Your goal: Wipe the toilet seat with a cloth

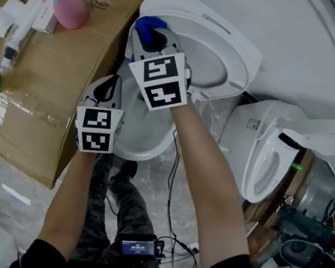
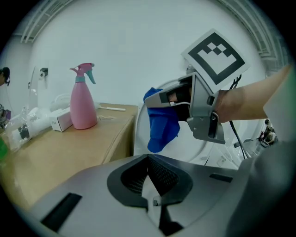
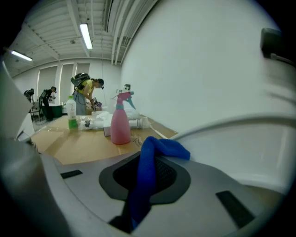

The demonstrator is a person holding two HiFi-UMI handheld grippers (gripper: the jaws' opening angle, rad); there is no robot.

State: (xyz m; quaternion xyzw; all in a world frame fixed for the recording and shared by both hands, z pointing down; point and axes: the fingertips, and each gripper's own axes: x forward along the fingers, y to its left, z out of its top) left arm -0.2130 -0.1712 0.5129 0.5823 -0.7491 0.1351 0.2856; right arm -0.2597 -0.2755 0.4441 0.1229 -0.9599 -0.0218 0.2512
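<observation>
The cloth (image 3: pixel 148 180) looks light, soft and limp: it will fold and bunch, not hold a shape, and it probably slides easily on the smooth seat (image 1: pixel 223 56). It seems best gripped across a bunched fold, with a pad of fabric left past the tips to do the wiping.

That is how it sits now. The right gripper (image 1: pixel 152 32) has its jaws pinched on the cloth, a blue fold bulging out in front and a tail draping back over the gripper body. The cloth is at the far left edge of the raised seat (whether it touches, I cannot tell). The left gripper (image 2: pixel 148 159), jaws pressed together on nothing, hangs just short of the seat, with the cloth ahead of it and above its tips.
</observation>
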